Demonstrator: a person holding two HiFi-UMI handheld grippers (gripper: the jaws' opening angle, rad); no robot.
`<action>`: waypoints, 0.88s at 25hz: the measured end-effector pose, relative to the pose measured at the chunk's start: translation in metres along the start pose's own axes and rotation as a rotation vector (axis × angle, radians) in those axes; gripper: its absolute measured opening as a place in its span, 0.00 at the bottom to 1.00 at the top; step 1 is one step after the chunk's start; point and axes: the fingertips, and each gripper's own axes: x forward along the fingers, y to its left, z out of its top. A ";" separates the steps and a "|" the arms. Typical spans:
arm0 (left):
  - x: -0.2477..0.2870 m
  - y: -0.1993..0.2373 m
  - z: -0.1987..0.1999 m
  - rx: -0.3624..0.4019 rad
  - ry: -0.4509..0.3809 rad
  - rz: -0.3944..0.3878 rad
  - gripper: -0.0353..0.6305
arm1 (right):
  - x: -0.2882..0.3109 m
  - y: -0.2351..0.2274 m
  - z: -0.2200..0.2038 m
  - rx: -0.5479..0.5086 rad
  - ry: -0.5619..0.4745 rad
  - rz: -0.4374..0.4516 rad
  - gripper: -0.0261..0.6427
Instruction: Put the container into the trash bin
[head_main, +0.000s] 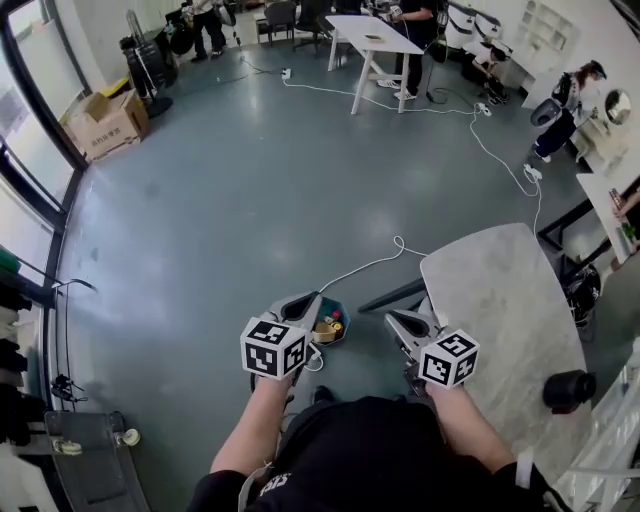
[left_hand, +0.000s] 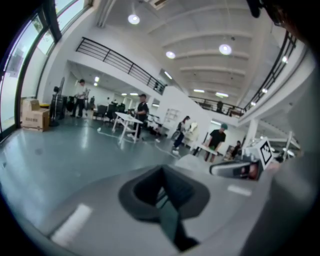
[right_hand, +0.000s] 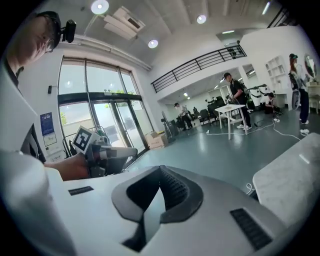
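Observation:
A small dark-blue trash bin (head_main: 330, 325) stands on the grey floor just below and between my two grippers. Inside it lie a tan or gold thing and some coloured bits, and I cannot tell which is the container. My left gripper (head_main: 305, 300) is held up in the air above the bin's left side. Its jaws are shut with nothing between them (left_hand: 161, 172). My right gripper (head_main: 400, 322) hangs to the right of the bin, near the table edge. Its jaws meet at the tips and hold nothing (right_hand: 161, 170). Both grippers point out over the room, slightly downward.
A grey stone-look table (head_main: 505, 320) stands at my right, with a black cylinder (head_main: 568, 390) by its near edge. A white cable (head_main: 370, 262) runs across the floor to the bin area. Cardboard boxes (head_main: 105, 122), a white table (head_main: 372, 38) and several people are far off.

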 end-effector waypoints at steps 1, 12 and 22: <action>0.001 -0.005 0.007 0.003 -0.005 0.001 0.07 | -0.009 -0.006 0.011 -0.012 -0.025 -0.008 0.03; 0.026 -0.105 0.090 0.143 -0.148 -0.006 0.07 | -0.155 -0.066 0.088 -0.127 -0.222 -0.052 0.03; 0.047 -0.160 0.088 0.167 -0.148 -0.044 0.07 | -0.250 -0.115 0.114 -0.186 -0.376 -0.206 0.03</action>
